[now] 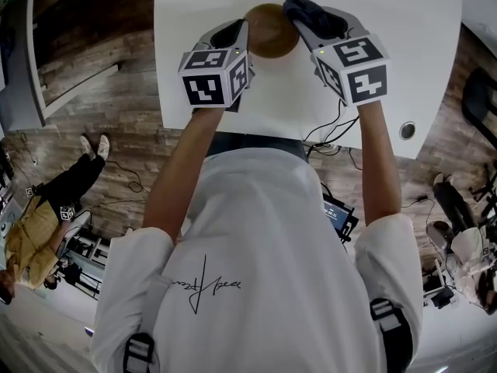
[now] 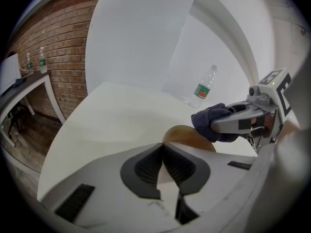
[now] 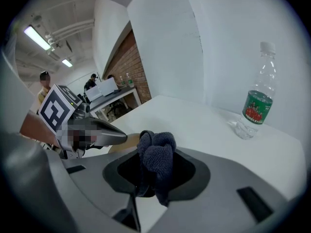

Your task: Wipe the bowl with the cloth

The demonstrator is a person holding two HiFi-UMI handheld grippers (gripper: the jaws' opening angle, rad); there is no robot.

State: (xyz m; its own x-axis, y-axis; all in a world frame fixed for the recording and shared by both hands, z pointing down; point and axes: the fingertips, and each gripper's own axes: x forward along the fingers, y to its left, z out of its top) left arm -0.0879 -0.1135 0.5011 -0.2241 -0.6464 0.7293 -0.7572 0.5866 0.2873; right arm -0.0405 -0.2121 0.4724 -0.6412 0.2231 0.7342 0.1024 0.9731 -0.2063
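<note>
Holding a round brown bowl (image 1: 273,33) beside a bunched cloth (image 1: 304,10)
Left tool (image 2: 163,145) pinches its smooth rim; right tool (image 3: 154,154) clamps dark, nubby fabric above the white counter (image 1: 396,29).

Both arms stretched forward; left forearm (image 1: 180,173) and right forearm (image 1: 374,158) bare, angled inward toward each other. Left gripper (image 1: 247,29) pitched downward, its marker cube (image 1: 216,76) uppermost; jaws drawn in to a thin gap, pinching the rim of the bowl (image 1: 273,33). Right gripper (image 1: 301,23) pitched downward likewise, its marker cube (image 1: 353,68) uppermost; jaws clamped on the bunched cloth (image 1: 312,12), which bulges past the tips. Tips of the two grippers near each other, on opposite sides of the bowl.
</note>
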